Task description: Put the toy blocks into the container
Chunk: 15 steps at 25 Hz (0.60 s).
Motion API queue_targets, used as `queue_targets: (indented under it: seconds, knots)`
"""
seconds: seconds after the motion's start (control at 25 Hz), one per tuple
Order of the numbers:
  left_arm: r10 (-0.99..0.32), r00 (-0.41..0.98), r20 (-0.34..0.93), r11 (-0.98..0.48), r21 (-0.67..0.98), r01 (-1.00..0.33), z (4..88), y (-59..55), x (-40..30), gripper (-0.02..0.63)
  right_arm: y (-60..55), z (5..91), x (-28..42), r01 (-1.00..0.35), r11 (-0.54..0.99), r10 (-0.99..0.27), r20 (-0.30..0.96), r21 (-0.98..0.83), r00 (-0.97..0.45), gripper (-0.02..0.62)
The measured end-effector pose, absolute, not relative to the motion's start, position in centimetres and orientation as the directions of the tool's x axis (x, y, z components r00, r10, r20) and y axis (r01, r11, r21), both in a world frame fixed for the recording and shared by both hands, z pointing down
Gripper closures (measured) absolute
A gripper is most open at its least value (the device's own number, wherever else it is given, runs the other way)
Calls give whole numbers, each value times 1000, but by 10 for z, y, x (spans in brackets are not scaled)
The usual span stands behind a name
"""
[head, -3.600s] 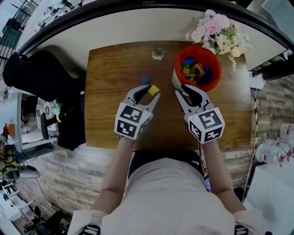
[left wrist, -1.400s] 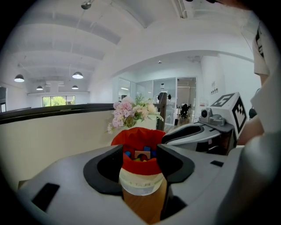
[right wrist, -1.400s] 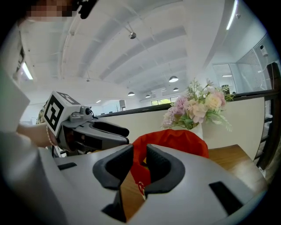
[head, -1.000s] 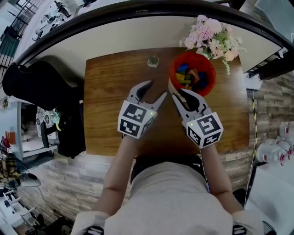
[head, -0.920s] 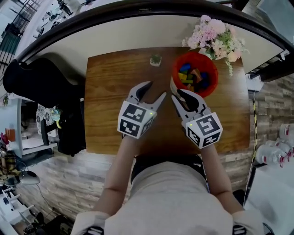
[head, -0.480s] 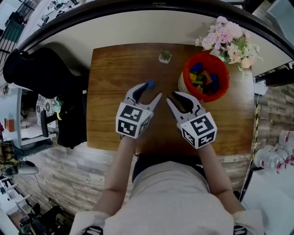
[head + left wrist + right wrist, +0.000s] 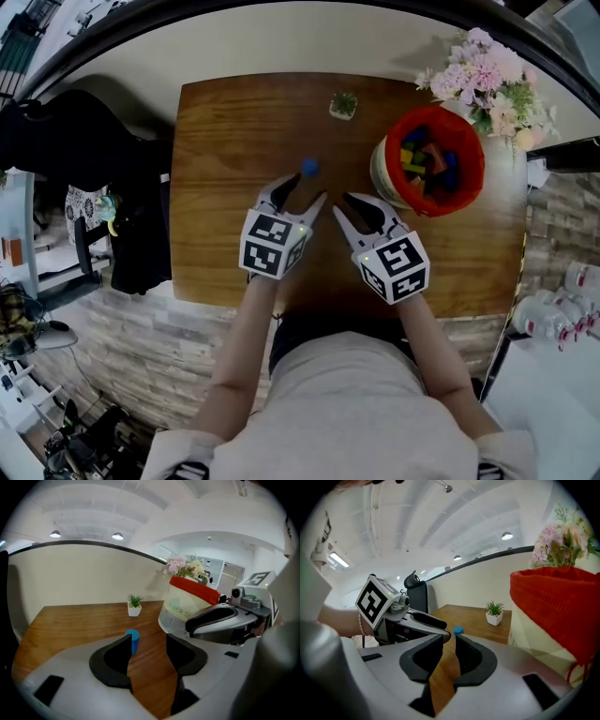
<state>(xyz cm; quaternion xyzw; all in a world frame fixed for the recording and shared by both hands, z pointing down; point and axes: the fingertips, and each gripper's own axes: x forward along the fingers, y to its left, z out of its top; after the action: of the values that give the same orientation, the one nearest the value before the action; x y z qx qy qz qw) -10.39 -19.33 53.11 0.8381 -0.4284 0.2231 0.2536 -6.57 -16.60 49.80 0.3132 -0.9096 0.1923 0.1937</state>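
Leftmost, a black bag or chair point(image 7: 66, 141) stands off the edge of the wooden table point(image 7: 216, 141). Over the table's near middle the left gripper point(image 7: 300, 193) hangs with its jaws spread wide and nothing between them. One blue block point(image 7: 308, 168), a small cylinder, stands upright on the wood just beyond that gripper's tips, untouched; in the left gripper view it peeks out past the left jaw. Further back sits a tiny potted plant point(image 7: 343, 105). The right gripper point(image 7: 356, 204) hovers close beside the left one, its jaws only narrowly parted and empty, bare wood showing through the gap. Right of it stands the red-rimmed container point(image 7: 476, 159) with coloured blocks point(image 7: 427, 159) inside, pink flowers point(image 7: 483, 80) behind it
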Motion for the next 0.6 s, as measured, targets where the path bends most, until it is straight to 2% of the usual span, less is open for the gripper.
queue_targets:
  seconds: [0.6]
  knots:
    - [-554, 528, 644, -484, 267, -833, 583, -219, -109, 374, -184, 543, -72, -678, 691, -472, 552, -253, -687, 517]
